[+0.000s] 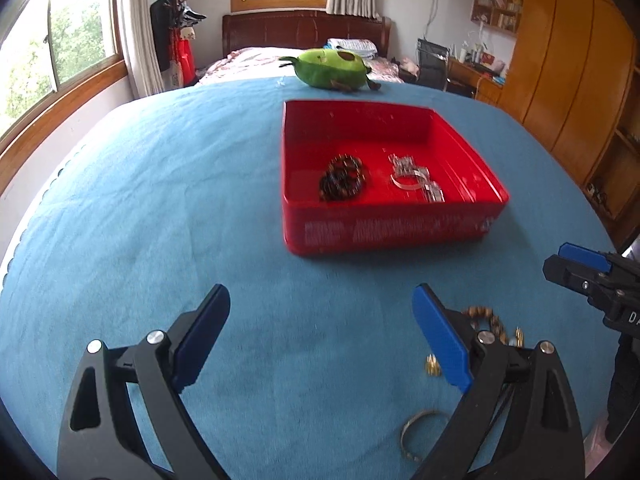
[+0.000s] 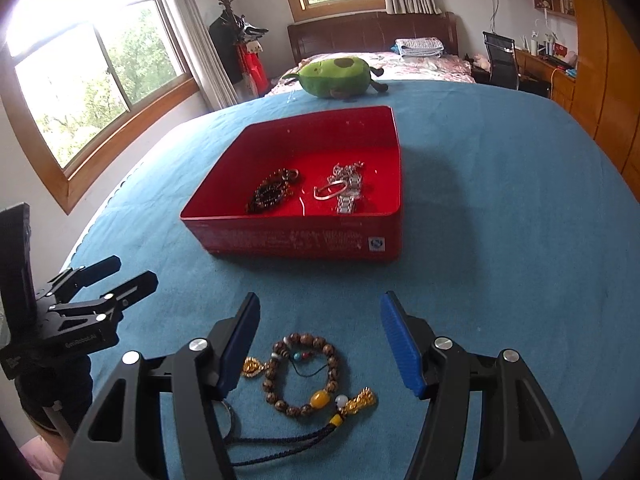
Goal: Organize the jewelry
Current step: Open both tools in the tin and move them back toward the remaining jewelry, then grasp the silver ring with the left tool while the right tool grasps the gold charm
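A red box (image 1: 384, 228) (image 2: 296, 240) sits on the blue cloth. It holds dark bead bracelets (image 1: 342, 178) (image 2: 272, 192) and silver chains with a bangle (image 1: 416, 178) (image 2: 342, 190). My right gripper (image 2: 318, 312) is open and empty, just above a brown bead bracelet (image 2: 304, 372) with gold charms (image 2: 362, 400) and a dark cord. My left gripper (image 1: 320, 308) is open and empty over bare cloth. The bead bracelet (image 1: 486, 322), a gold charm (image 1: 432, 366) and a silver bangle (image 1: 416, 432) lie by its right finger.
A green avocado plush (image 1: 330, 68) (image 2: 340, 76) lies at the cloth's far edge. Beyond it are a bed, windows on the left and wooden wardrobes on the right. The right gripper (image 1: 580, 268) shows at the left view's right edge; the left gripper (image 2: 108, 284) shows at the right view's left.
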Demonstrator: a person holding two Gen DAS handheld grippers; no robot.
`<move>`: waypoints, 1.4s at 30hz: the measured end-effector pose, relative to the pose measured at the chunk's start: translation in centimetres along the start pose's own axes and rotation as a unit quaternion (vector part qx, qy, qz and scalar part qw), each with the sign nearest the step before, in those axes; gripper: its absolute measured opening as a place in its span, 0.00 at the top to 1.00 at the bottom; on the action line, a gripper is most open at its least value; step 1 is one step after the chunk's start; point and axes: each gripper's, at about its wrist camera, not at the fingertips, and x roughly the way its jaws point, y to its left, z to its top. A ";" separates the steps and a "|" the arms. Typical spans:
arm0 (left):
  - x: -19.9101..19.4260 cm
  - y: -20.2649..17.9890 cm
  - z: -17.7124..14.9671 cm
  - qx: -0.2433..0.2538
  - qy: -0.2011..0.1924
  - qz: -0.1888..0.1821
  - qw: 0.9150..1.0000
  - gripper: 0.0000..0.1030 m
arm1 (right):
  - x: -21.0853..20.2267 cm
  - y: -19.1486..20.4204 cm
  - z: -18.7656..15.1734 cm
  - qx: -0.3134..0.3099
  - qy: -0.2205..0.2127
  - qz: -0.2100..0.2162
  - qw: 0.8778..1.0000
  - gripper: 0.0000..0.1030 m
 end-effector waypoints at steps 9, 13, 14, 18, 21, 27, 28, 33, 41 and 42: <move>0.0 -1.6 -4.7 0.030 0.050 -0.020 0.998 0.11 | 0.4 -1.9 -4.3 0.038 0.041 0.000 0.998 0.49; 0.0 -2.1 -5.9 0.036 0.063 -0.022 0.997 0.11 | 0.3 -2.2 -5.4 0.042 0.046 0.002 0.998 0.50; 0.0 -2.2 -6.3 0.037 0.065 -0.020 0.997 0.11 | 0.4 -2.2 -5.6 0.043 0.048 0.003 0.998 0.51; 0.3 -2.6 -7.2 0.043 0.079 -0.023 0.996 0.11 | 0.4 -2.2 -6.0 0.046 0.051 0.009 0.998 0.51; 0.4 -2.7 -7.6 0.044 0.089 -0.028 0.995 0.12 | 0.4 -2.4 -6.3 0.050 0.052 0.011 0.997 0.51; 0.4 -3.0 -7.9 0.051 0.100 -0.031 0.993 0.13 | 0.6 -2.8 -6.3 0.057 0.054 0.011 0.997 0.51; 0.6 -3.1 -8.0 0.051 0.103 -0.030 0.993 0.15 | 0.6 -2.8 -6.3 0.057 0.055 0.011 0.997 0.51; 1.6 -3.2 -8.1 0.047 0.120 -0.036 0.991 0.20 | 0.9 -2.6 -6.4 0.056 0.062 0.014 0.996 0.51; 2.7 -3.8 -8.1 0.054 0.133 -0.035 0.989 0.37 | 1.4 -2.1 -6.4 0.054 0.071 0.020 0.996 0.57; 2.8 -3.9 -8.1 0.056 0.133 -0.036 0.989 0.40 | 1.4 -2.1 -6.4 0.055 0.072 0.020 0.996 0.57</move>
